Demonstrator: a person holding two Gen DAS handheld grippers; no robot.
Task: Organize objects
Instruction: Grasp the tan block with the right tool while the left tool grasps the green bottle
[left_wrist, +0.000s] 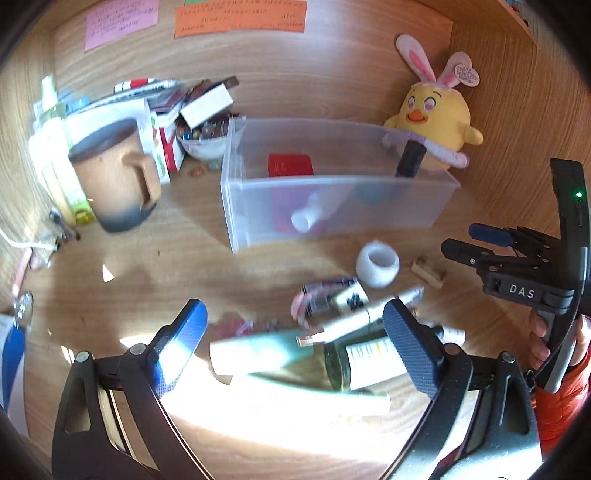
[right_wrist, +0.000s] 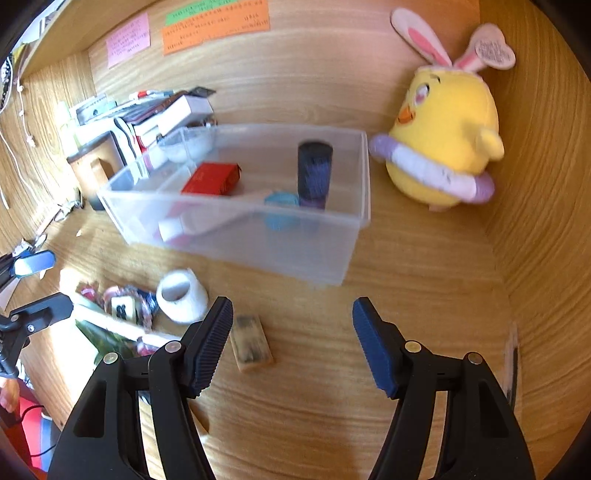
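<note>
Am lowering left gripper (left_wrist: 295, 354), jaws spread wide and empty, over green tube (left_wrist: 258, 356) in clutter just before clear bin (left_wrist: 332, 199). Right gripper (right_wrist: 291, 343) hanging released near bin. Advice: straddle tube alone, avoid neighbouring bottle (left_wrist: 365, 365).

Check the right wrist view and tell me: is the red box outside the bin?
No, the red box lies inside the clear bin.

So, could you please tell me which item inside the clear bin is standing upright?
The dark cylindrical container at the bin's right end; the red box and white-capped tube lie flat.
</note>
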